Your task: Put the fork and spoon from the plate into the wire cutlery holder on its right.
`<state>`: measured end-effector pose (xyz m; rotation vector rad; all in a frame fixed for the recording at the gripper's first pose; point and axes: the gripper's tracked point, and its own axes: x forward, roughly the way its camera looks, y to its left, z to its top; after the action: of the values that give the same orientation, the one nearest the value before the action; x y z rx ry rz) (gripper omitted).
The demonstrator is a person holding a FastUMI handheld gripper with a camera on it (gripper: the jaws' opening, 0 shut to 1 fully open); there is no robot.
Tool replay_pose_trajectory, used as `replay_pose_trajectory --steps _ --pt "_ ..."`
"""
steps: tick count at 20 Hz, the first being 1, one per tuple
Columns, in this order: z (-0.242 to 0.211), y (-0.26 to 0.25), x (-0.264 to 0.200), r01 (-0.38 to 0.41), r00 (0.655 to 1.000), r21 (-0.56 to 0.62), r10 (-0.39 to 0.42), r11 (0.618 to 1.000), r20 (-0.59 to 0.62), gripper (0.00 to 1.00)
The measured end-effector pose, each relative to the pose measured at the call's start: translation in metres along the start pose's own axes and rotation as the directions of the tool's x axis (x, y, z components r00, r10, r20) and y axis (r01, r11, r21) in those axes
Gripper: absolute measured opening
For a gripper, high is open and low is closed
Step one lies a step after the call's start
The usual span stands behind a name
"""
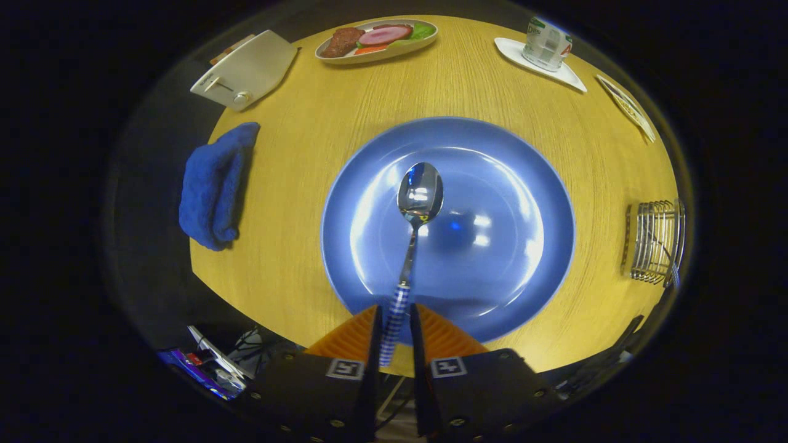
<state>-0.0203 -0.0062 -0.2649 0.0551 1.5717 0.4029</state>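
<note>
The gripper (394,317) is clamped on the spoon (414,237), both fingers pressing the checked handle between them. The spoon points forward from the fingers, its shiny bowl over the middle of the blue plate (523,203); whether the bowl touches the plate cannot be told. The plate sits on a round wooden table (308,184), just ahead of the fingers. The wire cutlery holder (655,241) stands to the right of the plate, well apart from it, near the table edge, with a handle that may be the fork's leaning out of it. To the left of the plate lies a blue cloth (212,184). Beyond the plate are a white toaster (246,71), an oval dish of food (377,40) and a can on a white coaster (546,44).
</note>
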Motion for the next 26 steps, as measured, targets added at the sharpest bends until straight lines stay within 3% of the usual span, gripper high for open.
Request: replay_pose_trajectory --steps 1,5,6,7,9,20,26 --pt "0.0 -0.002 0.002 0.0 1.0 -0.011 0.0 1.0 -0.01 0.2" --pt "-0.008 -0.005 0.003 -0.004 0.999 -0.064 0.0 0.998 -0.053 0.2" --pt "0.01 -0.008 0.013 -0.004 0.999 -0.073 0.002 0.997 -0.034 0.2" --pt "-0.003 -0.011 0.03 0.009 0.999 -0.084 -0.013 0.996 -0.047 0.05" --pt "-0.001 -0.011 -0.003 0.003 0.998 -0.099 -0.009 0.995 -0.054 0.04" --pt "-0.009 -0.045 -0.042 0.07 0.989 -0.289 -0.103 0.955 -0.101 0.04" --pt "-0.017 -0.078 -0.089 0.116 0.975 -0.403 -0.181 0.908 -0.127 0.04"
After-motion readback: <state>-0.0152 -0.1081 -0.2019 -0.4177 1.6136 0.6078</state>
